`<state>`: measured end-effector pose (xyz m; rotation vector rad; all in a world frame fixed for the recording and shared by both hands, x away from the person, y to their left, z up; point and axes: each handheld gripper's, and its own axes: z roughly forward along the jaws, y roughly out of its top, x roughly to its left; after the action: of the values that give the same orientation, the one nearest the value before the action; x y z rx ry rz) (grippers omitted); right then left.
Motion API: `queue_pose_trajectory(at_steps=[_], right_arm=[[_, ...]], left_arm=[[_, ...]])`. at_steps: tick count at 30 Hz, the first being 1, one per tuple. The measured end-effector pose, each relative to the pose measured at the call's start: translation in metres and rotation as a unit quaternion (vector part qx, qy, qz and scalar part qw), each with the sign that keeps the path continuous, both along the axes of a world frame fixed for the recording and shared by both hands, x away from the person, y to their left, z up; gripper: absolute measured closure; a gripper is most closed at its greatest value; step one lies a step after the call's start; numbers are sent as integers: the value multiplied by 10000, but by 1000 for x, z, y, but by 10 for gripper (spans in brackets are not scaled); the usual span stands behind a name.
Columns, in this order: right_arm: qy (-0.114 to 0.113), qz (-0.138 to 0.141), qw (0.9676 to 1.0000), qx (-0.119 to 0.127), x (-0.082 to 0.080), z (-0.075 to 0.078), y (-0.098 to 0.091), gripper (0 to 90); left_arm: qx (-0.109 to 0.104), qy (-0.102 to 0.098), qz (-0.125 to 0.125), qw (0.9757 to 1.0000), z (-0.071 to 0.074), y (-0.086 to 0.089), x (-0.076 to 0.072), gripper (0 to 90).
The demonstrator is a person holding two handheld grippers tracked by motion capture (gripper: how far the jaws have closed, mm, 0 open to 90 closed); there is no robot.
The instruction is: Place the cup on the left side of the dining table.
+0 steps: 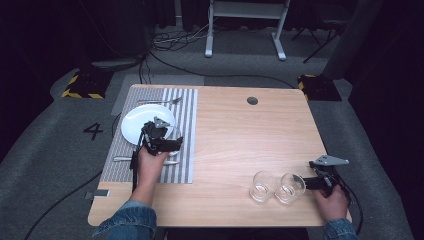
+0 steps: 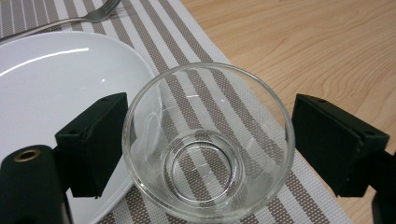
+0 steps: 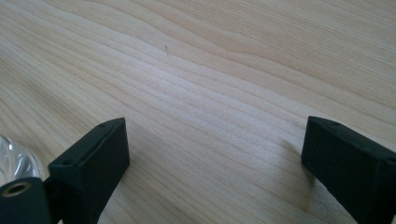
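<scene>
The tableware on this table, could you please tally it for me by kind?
Glasses: 3
Plate: 1
Fork: 1
Placemat: 1
Other cutlery, partly hidden: at least 1
Total: at least 7

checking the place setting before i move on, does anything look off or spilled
Nothing spilled or broken. The glass stands upright on the striped placemat, beside the plate, between the left gripper fingers.
</scene>
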<state>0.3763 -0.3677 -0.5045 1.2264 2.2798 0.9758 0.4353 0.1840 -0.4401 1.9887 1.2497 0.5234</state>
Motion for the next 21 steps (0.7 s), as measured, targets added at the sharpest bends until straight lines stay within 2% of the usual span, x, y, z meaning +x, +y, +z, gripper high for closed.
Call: queue_pose_trajectory(at_steps=[8, 10, 15, 21], right_arm=[[0, 0, 10000, 0, 0, 0, 0, 80], [-1, 0, 10000, 0, 0, 0, 0, 79], [6, 3, 10000, 1, 0, 0, 0, 78], [6, 9, 10000, 6, 1, 0, 0, 76]], left_arm=[[10, -297, 55, 9995, 12, 4, -14, 144], [-75, -360, 51, 9993, 14, 6, -18, 145], [-277, -379, -39, 9989, 18, 11, -28, 148], [-288, -424, -128, 9986, 24, 16, -45, 150]])
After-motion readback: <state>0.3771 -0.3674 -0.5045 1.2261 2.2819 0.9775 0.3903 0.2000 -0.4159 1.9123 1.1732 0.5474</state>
